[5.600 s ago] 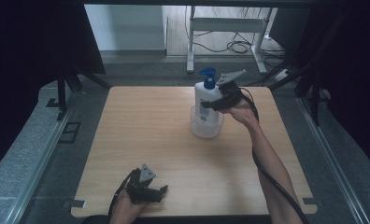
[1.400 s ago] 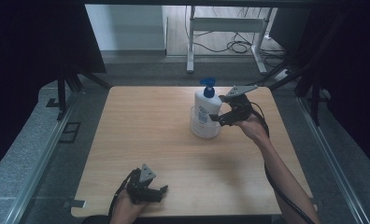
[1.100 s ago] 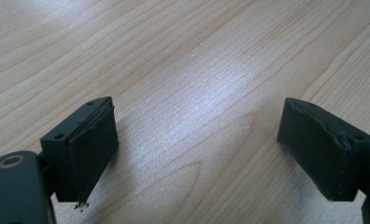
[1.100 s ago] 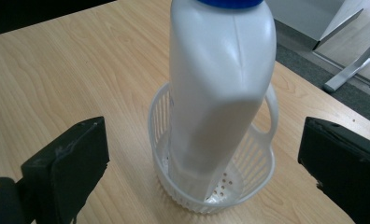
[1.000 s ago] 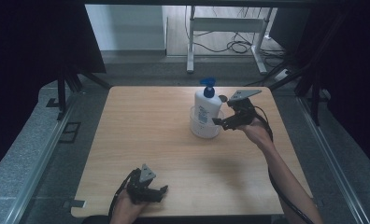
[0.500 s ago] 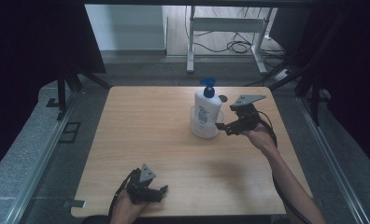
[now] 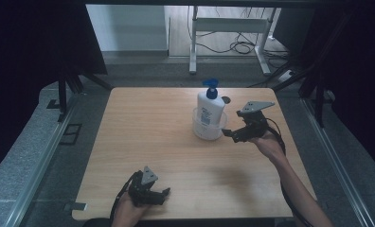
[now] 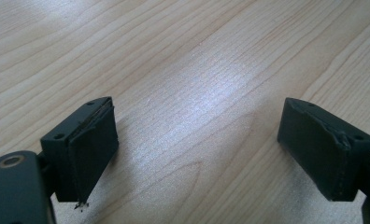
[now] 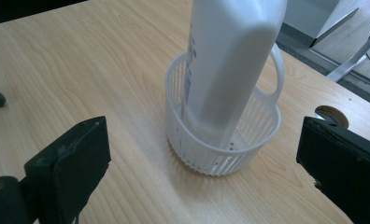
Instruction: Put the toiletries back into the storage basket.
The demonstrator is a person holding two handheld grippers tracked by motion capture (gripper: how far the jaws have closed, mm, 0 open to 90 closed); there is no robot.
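1. At the near edge of the table point(image 7: 129, 156), toward its left corner, our left gripper point(image 7: 150, 195) rests low over bare wood. In the left gripper view its jaws stand wide apart with nothing between them, only wood grain.

2. Further in, near the right edge, our right gripper point(image 7: 229, 135) sits just beside the white slotted basket point(image 9: 211, 154), not touching it. In the right gripper view its jaws are spread wide, one on each side of the basket, and hold nothing.

3. The pump bottle point(image 7: 209, 109), white with a blue pump head, stands in the basket toward the far edge of the table, right of centre. It leans a little against the basket's wall.

4. We judge the step in hand to be letting go and clearing away from the bottle now that it sits in the basket. To do it well we should keep the right jaws fully spread and draw straight back along their own line, so that neither jaw clips the basket's rim or its looped handle point(image 9: 276, 70).

5. The basket looks light, and the tall bottle could tip if nudged, so we should move slowly.
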